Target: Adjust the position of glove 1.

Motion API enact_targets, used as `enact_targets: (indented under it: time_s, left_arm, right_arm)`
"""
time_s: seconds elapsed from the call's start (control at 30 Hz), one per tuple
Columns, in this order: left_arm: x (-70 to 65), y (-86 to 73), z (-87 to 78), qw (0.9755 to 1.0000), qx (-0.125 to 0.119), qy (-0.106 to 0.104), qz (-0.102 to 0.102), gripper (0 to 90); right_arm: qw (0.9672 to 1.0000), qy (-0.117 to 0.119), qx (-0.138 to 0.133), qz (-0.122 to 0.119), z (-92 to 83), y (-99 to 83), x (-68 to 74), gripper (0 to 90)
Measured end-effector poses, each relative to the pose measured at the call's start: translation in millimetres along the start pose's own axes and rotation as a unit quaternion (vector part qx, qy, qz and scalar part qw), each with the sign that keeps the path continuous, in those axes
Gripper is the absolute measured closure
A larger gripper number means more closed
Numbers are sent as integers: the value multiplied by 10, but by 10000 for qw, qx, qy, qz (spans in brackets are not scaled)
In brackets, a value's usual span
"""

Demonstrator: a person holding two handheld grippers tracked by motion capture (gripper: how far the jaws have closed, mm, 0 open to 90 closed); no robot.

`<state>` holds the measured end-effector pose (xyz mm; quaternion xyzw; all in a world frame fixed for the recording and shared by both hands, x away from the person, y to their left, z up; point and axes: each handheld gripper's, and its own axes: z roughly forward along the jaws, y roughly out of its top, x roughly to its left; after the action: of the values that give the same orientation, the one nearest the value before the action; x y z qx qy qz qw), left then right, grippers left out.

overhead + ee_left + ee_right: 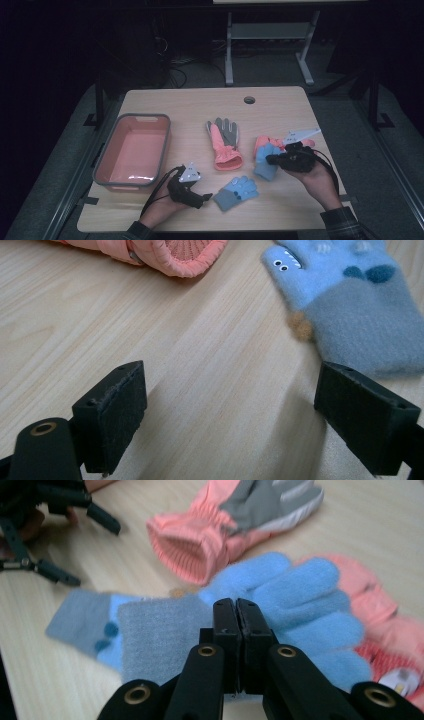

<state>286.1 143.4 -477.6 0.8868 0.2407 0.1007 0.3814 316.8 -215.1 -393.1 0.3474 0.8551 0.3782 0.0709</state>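
My right claw (270, 160) is at the right of the tabletop (280, 105), pressed fully together. In the right gripper view it (236, 615) seems to pinch only a thin edge of the held glove (280, 595), where the grey cuff meets the blue hand. That glove (265, 167) hangs over the pink glove (260, 142) lying at the right. My left claw (207, 196) sits wide open and holds nothing, low over the wood at the near edge, with the near glove (236, 192) just to its right.

The main risk, as I judge it, is the shallow bite. The knit is soft and stretchy, so a quick swing towards the bin (107, 160) at the far left side could let it creep out and drop short, perhaps onto the grey-palmed glove (225, 142) in the middle.

A second worry is the pink glove catching on the blue fibres and dragging along, or sliding off the right edge.

In the left gripper view, one pad of the left claw (230, 425) stands beside the near glove's (350, 305) cuff. If I close from here I'd probably nip only a corner or push the glove away. The two hands could also cross paths if both head left together.
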Motion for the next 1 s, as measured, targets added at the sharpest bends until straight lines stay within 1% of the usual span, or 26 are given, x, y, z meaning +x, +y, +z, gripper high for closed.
enact_targets:
  time_s: [0.07,0.1,0.17,0.27,0.33,0.43,0.5,0.53,0.57,0.6,0.63,0.7,0.73,0.77,0.8,0.87,0.9,0.97,1.0]
  left_arm:
    - [0,0,-2,10000,16,-4,7,127]
    - [-2,0,-3,10000,21,-8,-5,127]
    - [-5,-1,0,10000,-3,-11,-30,127]
    - [-3,-2,2,10000,-9,-7,-20,127]
    - [-3,-3,2,10000,-11,-6,-18,127]
    - [0,-2,0,10000,8,-7,5,127]
    - [0,-2,0,10000,9,-7,4,127]
    - [0,-2,0,10000,6,-7,4,127]
    - [-1,-2,0,10000,9,-8,0,126]
    - [-1,-2,0,10000,9,-8,0,127]
    - [-1,-2,0,10000,8,-7,2,127]
    - [-1,-2,0,10000,8,-7,2,127]
    - [0,-2,0,10000,9,-8,3,127]
    - [0,-2,0,10000,10,-8,1,126]
    - [0,-2,0,10000,10,-8,1,127]
    - [0,-2,-1,10000,11,-14,4,127]
    - [0,-2,-1,10000,11,-14,4,127]
    - [0,-2,-1,10000,12,-15,1,127]
    - [0,-2,-1,10000,12,-15,1,126]
  right_arm:
    - [10000,6,33,6,-2,-36,12,884]
    - [9999,0,96,47,-7,-109,40,884]
    - [9999,37,106,89,-10,-201,73,883]
    - [9996,-44,256,129,-18,-357,140,882]
    - [9992,-79,369,155,-10,-433,161,881]
    - [9984,-71,517,208,25,-537,175,875]
    - [9982,-59,555,212,50,-583,177,849]
    - [9981,-56,576,208,61,-600,177,816]
    - [9983,-80,532,220,53,-610,150,731]
    - [9983,-80,532,220,53,-610,150,731]
    - [9983,-78,510,277,37,-604,137,722]
    - [9984,-174,408,360,0,-598,85,726]
    - [9985,-252,369,330,-10,-598,42,768]
    - [9979,-390,394,338,-12,-603,-3,808]
    - [9975,-473,420,318,-2,-610,-39,839]
    - [9949,-650,710,309,60,-663,-158,897]
    - [9949,-650,710,309,60,-663,-158,897]
    - [9928,-705,931,268,88,-722,-187,898]
    - [9928,-705,931,268,88,-722,-187,898]
